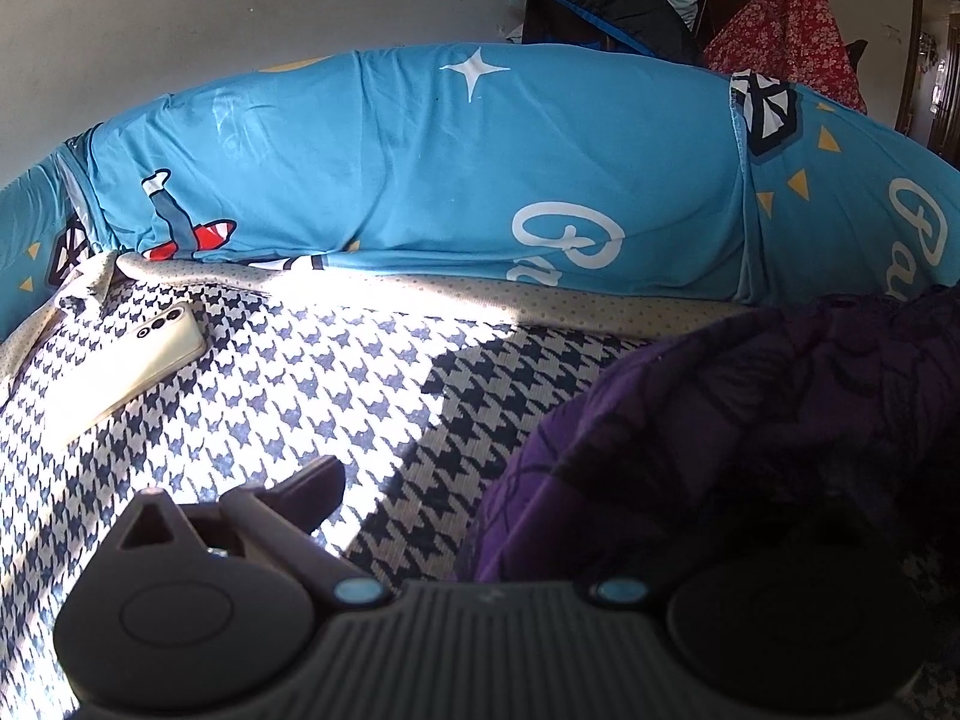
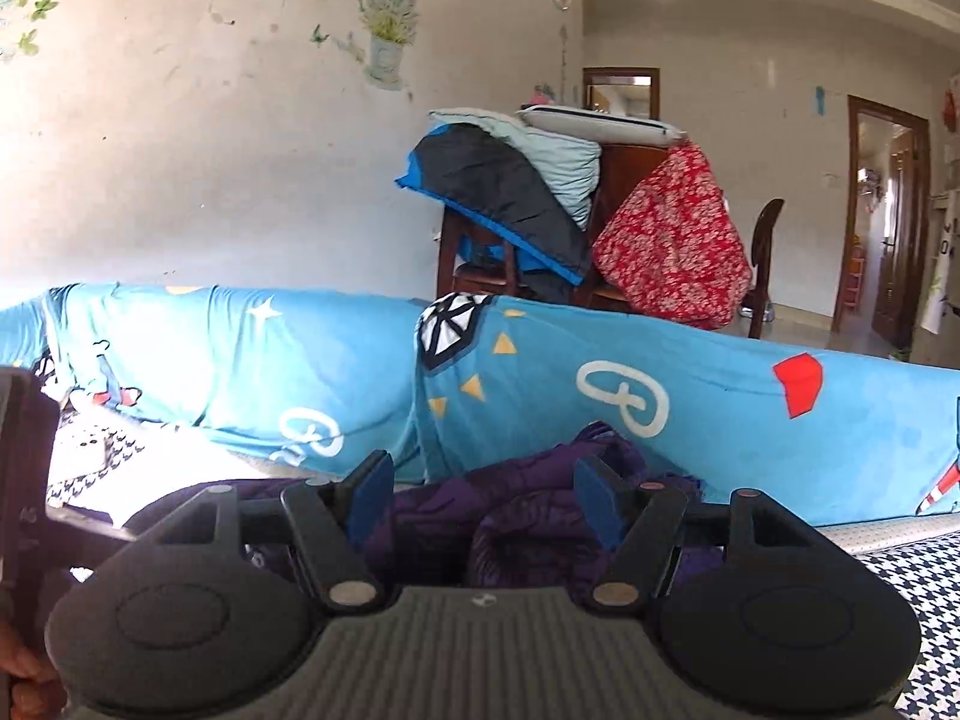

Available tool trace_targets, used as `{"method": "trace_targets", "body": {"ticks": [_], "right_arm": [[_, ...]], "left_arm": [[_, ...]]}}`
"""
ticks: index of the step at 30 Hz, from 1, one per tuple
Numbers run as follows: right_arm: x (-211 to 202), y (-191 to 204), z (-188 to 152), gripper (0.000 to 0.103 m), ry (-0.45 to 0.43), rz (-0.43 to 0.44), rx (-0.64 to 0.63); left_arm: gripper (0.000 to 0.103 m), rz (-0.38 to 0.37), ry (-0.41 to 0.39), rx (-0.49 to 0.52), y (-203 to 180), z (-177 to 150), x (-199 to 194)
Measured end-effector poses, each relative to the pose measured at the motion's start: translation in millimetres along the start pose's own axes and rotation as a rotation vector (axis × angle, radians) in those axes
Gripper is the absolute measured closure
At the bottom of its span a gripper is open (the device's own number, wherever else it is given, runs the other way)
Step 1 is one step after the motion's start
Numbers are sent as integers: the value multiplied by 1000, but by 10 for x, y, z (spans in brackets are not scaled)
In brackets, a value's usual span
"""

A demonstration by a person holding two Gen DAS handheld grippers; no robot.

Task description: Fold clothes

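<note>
Right up against the lens in the left wrist view, the left gripper (image 1: 480, 516) is sitting low over the houndstooth seat cover (image 1: 288, 372), and only its left finger (image 1: 312, 483) is showing clearly. The other side is buried under the purple garment (image 1: 750, 432), so honestly I can't tell if those jaws are clamped or loose. The garment itself is lying bunched up on the right part of the seat, mostly in shadow, while sunlight is hitting the cover to the left.

A white phone (image 1: 129, 363) is lying face down on the sunny patch, well apart from the garment. Behind everything the blue cartoon-print sheet (image 1: 432, 168) is draping over the sofa back.

Over in the right wrist view, the right gripper (image 2: 483, 495) is holding its jaws spread wide, blue pads (image 2: 369, 495) facing each other, with the purple garment (image 2: 516, 498) piled between and just past them, nothing pinched. Further back a chair (image 2: 480, 252) is carrying a dark jacket (image 2: 504, 192) and a red floral cloth (image 2: 672, 240)
</note>
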State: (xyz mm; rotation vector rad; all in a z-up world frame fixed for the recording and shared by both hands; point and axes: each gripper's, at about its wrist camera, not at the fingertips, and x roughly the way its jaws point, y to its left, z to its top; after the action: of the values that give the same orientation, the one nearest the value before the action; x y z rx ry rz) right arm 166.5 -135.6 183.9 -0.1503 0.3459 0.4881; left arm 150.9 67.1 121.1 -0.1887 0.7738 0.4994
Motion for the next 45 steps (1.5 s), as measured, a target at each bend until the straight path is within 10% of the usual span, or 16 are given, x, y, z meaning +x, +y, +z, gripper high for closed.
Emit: {"method": "trace_targets", "body": {"ticks": [16, 35, 40, 45], "right_arm": [[149, 267, -379, 38, 164, 224, -117], [979, 354, -919, 42, 294, 71, -221], [993, 332, -863, 93, 281, 73, -170], [747, 263, -640, 96, 212, 113, -104]], "left_arm": [[0, -6, 8, -6, 15, -5, 12], [0, -30, 34, -21, 41, -8, 52], [0, -35, 46, -28, 49, -12, 66], [0, -18, 39, -35, 66, 7, 49]]}}
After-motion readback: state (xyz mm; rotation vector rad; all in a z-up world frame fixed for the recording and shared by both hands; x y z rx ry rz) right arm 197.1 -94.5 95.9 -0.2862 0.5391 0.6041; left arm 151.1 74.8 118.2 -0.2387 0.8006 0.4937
